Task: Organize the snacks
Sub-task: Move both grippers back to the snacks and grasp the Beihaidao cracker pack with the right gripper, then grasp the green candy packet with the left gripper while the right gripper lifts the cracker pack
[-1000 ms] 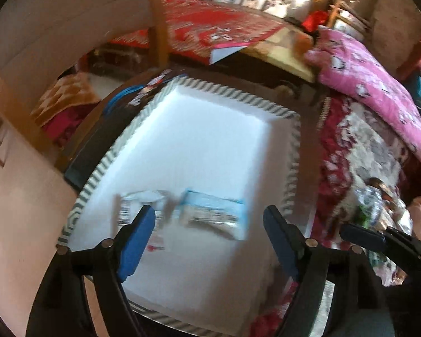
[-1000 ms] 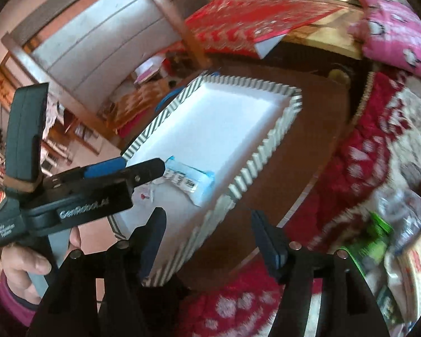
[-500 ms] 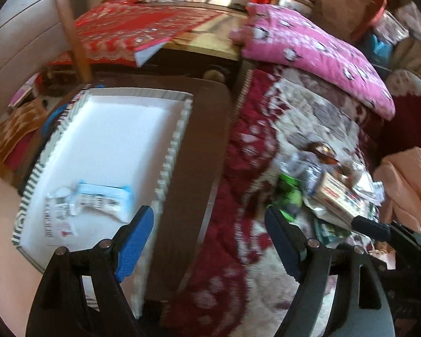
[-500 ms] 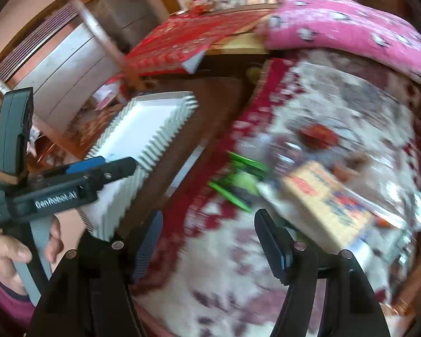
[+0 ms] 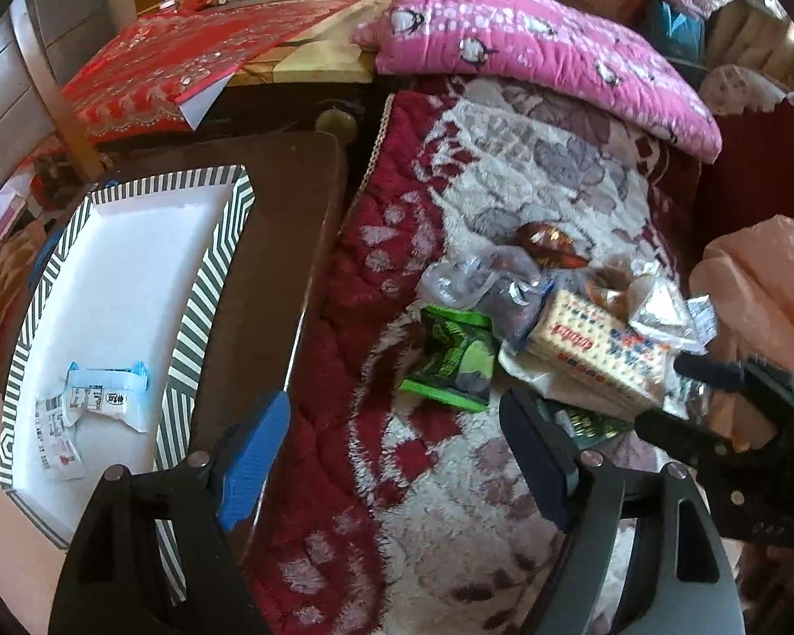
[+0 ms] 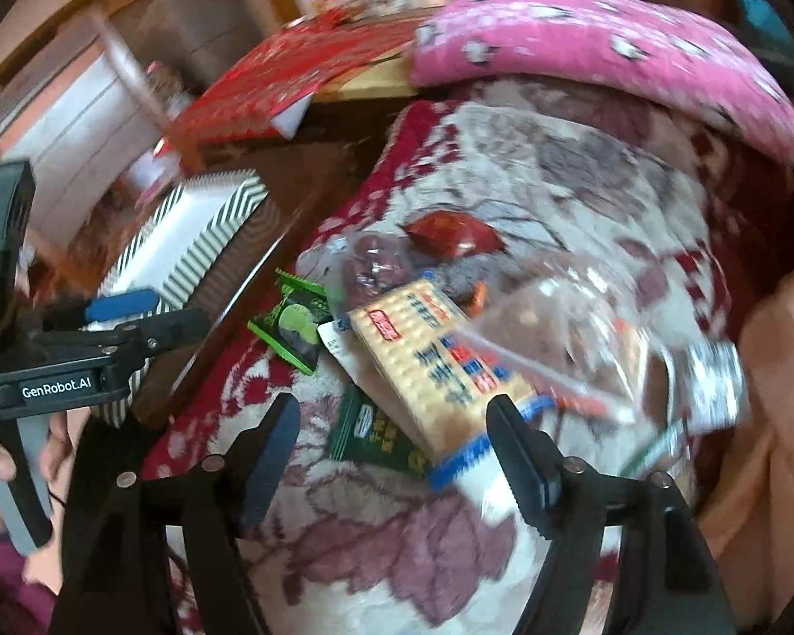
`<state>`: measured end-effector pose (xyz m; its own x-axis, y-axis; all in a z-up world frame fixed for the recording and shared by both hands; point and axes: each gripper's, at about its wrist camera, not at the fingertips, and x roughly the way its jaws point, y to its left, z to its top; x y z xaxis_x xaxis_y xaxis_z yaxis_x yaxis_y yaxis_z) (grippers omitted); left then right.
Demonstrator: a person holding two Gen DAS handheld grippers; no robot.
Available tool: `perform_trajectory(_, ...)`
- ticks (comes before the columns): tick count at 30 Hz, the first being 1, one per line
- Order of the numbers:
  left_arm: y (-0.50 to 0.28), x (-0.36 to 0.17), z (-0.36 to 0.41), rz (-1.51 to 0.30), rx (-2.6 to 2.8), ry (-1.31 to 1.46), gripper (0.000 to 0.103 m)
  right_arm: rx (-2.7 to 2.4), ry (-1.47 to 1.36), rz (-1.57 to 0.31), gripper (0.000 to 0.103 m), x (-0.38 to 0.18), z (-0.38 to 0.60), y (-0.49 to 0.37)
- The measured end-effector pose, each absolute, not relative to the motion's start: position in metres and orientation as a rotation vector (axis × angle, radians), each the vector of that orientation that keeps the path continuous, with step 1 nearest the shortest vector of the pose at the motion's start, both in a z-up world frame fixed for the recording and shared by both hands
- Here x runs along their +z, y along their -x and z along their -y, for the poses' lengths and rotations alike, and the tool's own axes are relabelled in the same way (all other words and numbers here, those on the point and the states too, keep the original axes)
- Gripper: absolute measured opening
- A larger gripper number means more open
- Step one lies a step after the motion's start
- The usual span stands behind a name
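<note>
**Both grippers swung from tray to snack pile; nothing gripped**

Since a second ago both views have shifted off the striped tray (image 5: 206, 286) and onto the blanket (image 5: 503, 169), so the tray now sits far to the left of the left gripper (image 5: 397, 455) fingers rather than straight ahead of them. Right gripper (image 6: 394, 455) jaws have just been opening; nothing sits between them. Left jaws stand wide apart, likewise empty.

Largest to smallest:
- Blanket: red and cream plush, under both finger pairs.
- Tray: white floor, two small packets already in it, the blue-white packet (image 5: 106, 391) beside a flat white one (image 5: 58, 434), both left of the left finger.
- Snack pile: ahead of the fingers in both views.
- Cracker pack (image 6: 439, 360): long and flat, directly ahead of the right fingers, its near end just beyond the right-hand fingertip.
- Clear crinkled bags (image 5: 481, 280): beyond the crackers, contents unclear.
- Green packet (image 5: 455, 360): ahead of the left gripper, between its fingers in line of sight.
- Dark green sachet (image 6: 376, 439): partly under the crackers, just ahead of the right gripper's gap.

Handling, judged: crackers light, fairly stiff but brittle; grip across the narrow width near mid-length, gently. Film wrappers look slick and springy; small packets soft, best pinched at the sealed edge. Plush surface gives underneath.

Right view is motion-blurred.
</note>
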<state>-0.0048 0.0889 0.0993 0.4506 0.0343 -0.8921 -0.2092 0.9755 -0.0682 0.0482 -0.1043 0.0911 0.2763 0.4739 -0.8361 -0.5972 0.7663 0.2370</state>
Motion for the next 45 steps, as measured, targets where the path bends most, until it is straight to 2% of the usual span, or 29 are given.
perform_trajectory(13, -0.003, 0.079, -0.107, -1.136, 0.175, 0.218, 0.081, 0.743, 0.250, -1.178, 0.081, 0.058, 0.088, -0.099)
perform_trajectory(22, -0.016, 0.070, -0.096, -1.158, 0.114, 0.204, 0.081, 0.821, 0.403, -1.144, 0.083, 0.047, 0.062, -0.092)
perform_trajectory(23, -0.018, 0.068, -0.094, -1.161, 0.109, 0.199, 0.081, 0.818, 0.407, -1.147, 0.079, 0.047, 0.061, -0.092)
perform_trajectory(25, -0.023, 0.065, -0.091, -1.167, 0.102, 0.194, 0.081, 0.791, 0.415, -1.150, 0.061, 0.049, 0.062, -0.092)
perform_trajectory(26, -0.025, 0.062, -0.089, -1.173, 0.096, 0.195, 0.081, 0.795, 0.387, -1.161, 0.059, 0.051, 0.065, -0.092)
perform_trajectory(41, -0.052, 0.034, -0.083, -1.213, 0.028, 0.203, 0.081, 0.728, 0.250, -1.164, 0.059, 0.053, 0.098, -0.068)
perform_trajectory(43, -0.052, 0.031, -0.086, -1.208, 0.023, 0.209, 0.075, 0.726, 0.263, -1.156, 0.059, 0.053, 0.094, -0.068)
perform_trajectory(45, -0.052, 0.028, -0.087, -1.218, 0.011, 0.214, 0.056, 0.723, 0.260, -1.152, 0.059, 0.052, 0.092, -0.068)
